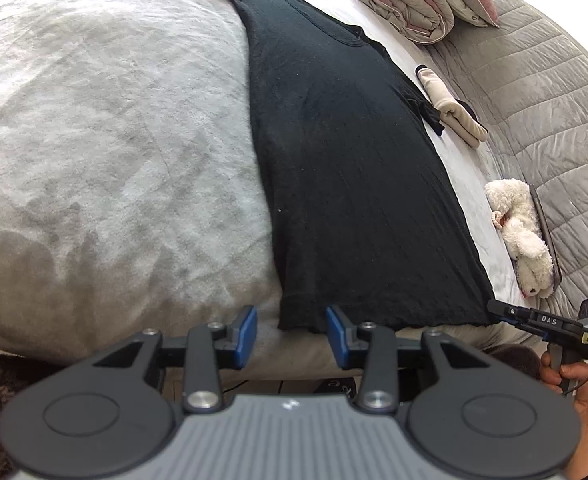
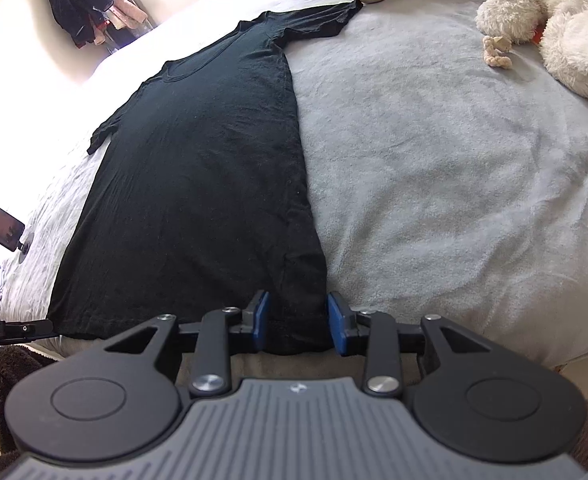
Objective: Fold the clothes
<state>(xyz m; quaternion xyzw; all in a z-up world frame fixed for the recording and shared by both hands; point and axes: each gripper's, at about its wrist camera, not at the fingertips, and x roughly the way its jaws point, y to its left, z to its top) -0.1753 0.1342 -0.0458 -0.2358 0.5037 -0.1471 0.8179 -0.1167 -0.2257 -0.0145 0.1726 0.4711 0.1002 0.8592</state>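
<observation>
A grey bed (image 1: 94,140) fills both views. A black T-shirt (image 1: 354,200) lies flat and spread along it, running from the bottom centre of each frame to the upper part, hem nearest. A folded beige garment (image 1: 454,114) and a white plush toy (image 1: 522,236) sit at the right. The left tool (image 1: 292,338) and right tool (image 2: 298,326) are both released, each straddling a hem corner. Closing too shallow could pinch one layer only, so the shirt would skew.

"DAS" – on right gripper (image 1: 494,309) body; "GenRobot.AI" – on left gripper (image 2: 48,325) body.
</observation>
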